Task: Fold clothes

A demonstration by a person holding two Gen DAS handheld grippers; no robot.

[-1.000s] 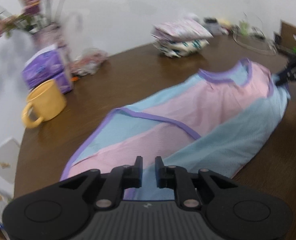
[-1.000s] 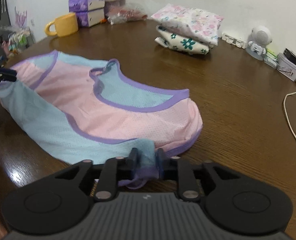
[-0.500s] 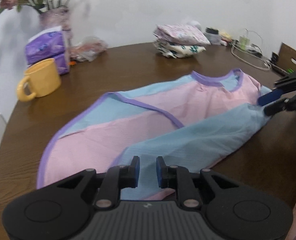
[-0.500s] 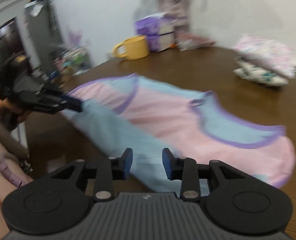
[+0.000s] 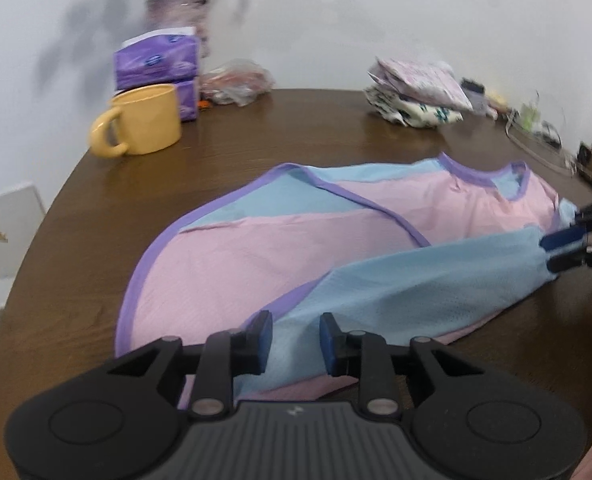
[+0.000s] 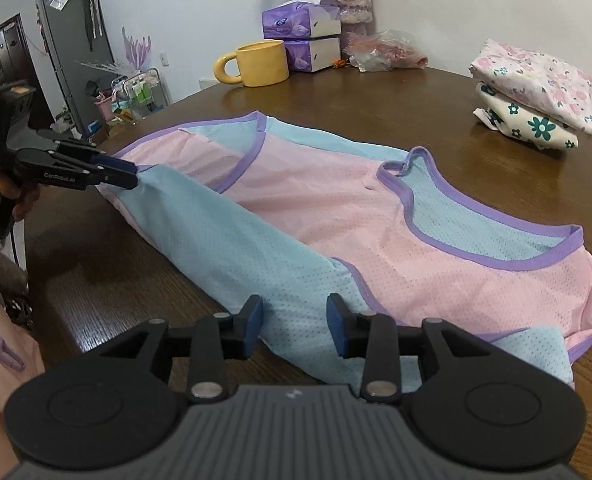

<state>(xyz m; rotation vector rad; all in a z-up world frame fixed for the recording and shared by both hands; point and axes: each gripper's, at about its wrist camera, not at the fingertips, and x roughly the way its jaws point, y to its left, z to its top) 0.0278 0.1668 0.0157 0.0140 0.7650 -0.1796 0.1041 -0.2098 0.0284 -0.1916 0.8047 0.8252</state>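
A pink and light-blue mesh vest (image 5: 296, 248) (image 6: 336, 208) with purple trim lies spread on the round brown table (image 5: 256, 132) (image 6: 376, 100). Its near blue side runs as a long fold between the two grippers. My left gripper (image 5: 296, 338) (image 6: 134, 174) is open, its pads apart on either side of one end of that blue fold. My right gripper (image 6: 295, 322) (image 5: 552, 250) is open too, its fingers straddling the other end near the armhole. Neither pinches the cloth.
A yellow mug (image 5: 148, 124) (image 6: 262, 63), purple tissue packs (image 5: 156, 60) (image 6: 300, 20), a vase and a plastic bag (image 6: 388, 50) stand at the far edge. Folded floral clothes (image 5: 416, 92) (image 6: 536, 92) are stacked beyond the vest. Cables (image 5: 536, 140) lie far right. A hand (image 6: 0, 196) holds the left gripper.
Both grippers let go of the vest: the right jaws opened first, then the left ones widened. The blue side has been carried over onto the pink body.
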